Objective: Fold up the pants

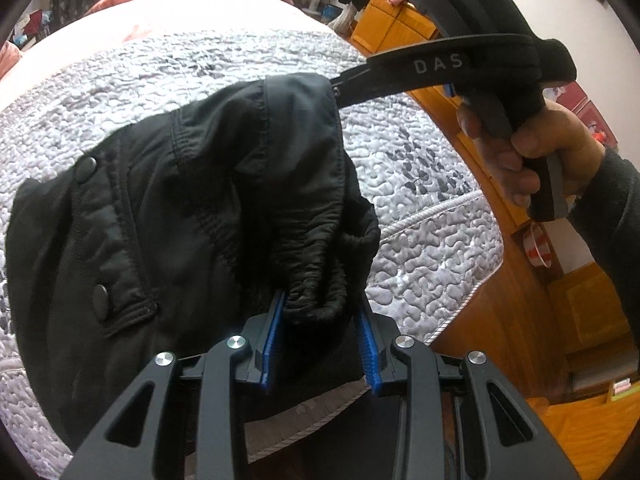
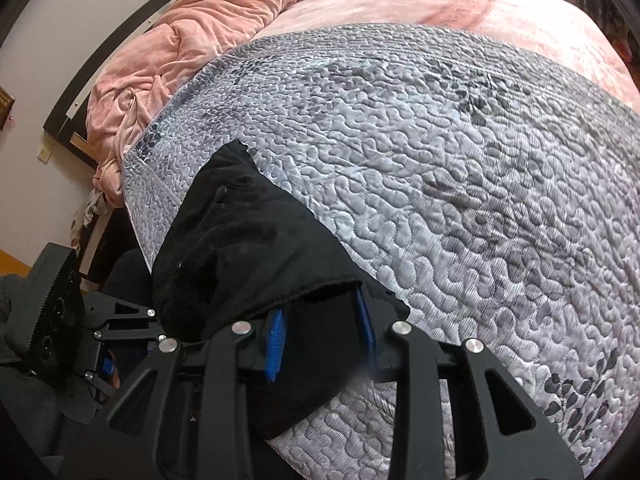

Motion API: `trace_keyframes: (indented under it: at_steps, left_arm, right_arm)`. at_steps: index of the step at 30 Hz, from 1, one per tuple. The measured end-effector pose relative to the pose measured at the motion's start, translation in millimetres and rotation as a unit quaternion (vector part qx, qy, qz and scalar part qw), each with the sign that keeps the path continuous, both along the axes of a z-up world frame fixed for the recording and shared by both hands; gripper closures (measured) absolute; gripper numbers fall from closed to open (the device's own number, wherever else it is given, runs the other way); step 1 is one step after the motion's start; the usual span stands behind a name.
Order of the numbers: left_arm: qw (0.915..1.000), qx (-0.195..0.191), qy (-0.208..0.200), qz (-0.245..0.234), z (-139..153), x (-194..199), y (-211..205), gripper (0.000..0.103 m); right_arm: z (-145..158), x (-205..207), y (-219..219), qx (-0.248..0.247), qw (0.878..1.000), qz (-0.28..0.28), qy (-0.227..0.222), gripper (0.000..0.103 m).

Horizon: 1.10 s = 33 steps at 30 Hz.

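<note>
The black pants point(image 1: 180, 208) hang bunched over the grey quilted bed cover point(image 1: 420, 248), with snap buttons showing on the left side. My left gripper point(image 1: 322, 320) is shut on a gathered, elastic part of the pants between its blue pads. In the left wrist view, a hand point(image 1: 536, 160) holds the right gripper at the upper right, its finger reaching the top of the pants. In the right wrist view, my right gripper point(image 2: 320, 320) is shut on a dark edge of the pants point(image 2: 248, 240), which drape over and partly hide its pads. The left gripper point(image 2: 104, 356) shows at the lower left.
A rumpled pink blanket point(image 2: 192, 32) lies at the far side of the bed, with a pink sheet point(image 2: 500, 4) beyond the grey cover point(image 2: 460, 184). Orange wooden furniture point(image 1: 400, 20) and floor point(image 1: 580, 420) run along the bed's right edge, with a roll of tape point(image 1: 538, 246) there.
</note>
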<state>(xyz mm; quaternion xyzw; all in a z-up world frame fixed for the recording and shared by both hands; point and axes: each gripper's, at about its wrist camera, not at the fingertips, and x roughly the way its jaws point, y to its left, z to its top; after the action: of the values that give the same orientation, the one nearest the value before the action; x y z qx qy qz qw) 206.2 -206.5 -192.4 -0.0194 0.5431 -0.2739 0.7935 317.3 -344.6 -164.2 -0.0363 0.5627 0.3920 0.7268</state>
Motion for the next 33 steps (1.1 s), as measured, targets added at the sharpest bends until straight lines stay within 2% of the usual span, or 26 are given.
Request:
trace_keyframes:
  at_steps: [11,16,20,23,26,28,30,31,33]
  left_arm:
    - [0.9999,0.008,0.013,-0.005,-20.5,2.8,-2.8,0.069]
    - [0.9997,0.020,0.009,-0.010,-27.6,4.5,-5.9,0.069]
    - [0.9996,0.028,0.003,-0.011,-34.2,3.0,-12.5,0.069]
    - [0.9993,0.034,-0.003,-0.012,-36.8,0.6,-16.8,0.069]
    - [0.9991,0.039,-0.009,-0.014,-38.0,-2.7,-18.2,0.069]
    - [0.9989,0.042,-0.012,-0.015,-39.0,-4.4,-19.3,0.069]
    - [0.9988,0.045,-0.016,-0.015,-39.8,-6.8,-19.8,0.069]
    - [0.9987,0.045,-0.017,-0.015,-40.4,-7.0,-19.4,0.069]
    - [0.9986,0.046,-0.020,-0.016,-41.4,-8.2,-19.2,0.069]
  right_arm:
    - [-22.7,-0.7,-8.2,0.003,1.000,-0.011,0.015,0.074]
    - [-28.1,-3.0,-10.2,-0.012,0.999,-0.025,0.015,0.074]
    - [-32.4,-6.3,-20.2,-0.026,0.997,-0.066,0.020,0.073]
    - [-30.2,-12.9,-35.4,-0.013,0.995,-0.099,0.024,0.072]
    - [-25.7,-19.4,-54.0,0.006,0.989,-0.143,0.029,0.064]
    - [-22.8,-22.4,-71.1,0.032,0.980,-0.192,0.041,0.039]
    - [-21.5,-26.3,-85.4,0.082,0.968,-0.230,0.059,0.036]
    - [-23.1,-28.0,-90.7,0.126,0.959,-0.241,0.079,0.033]
    - [-27.0,-27.2,-90.4,0.166,0.949,-0.249,0.099,0.026]
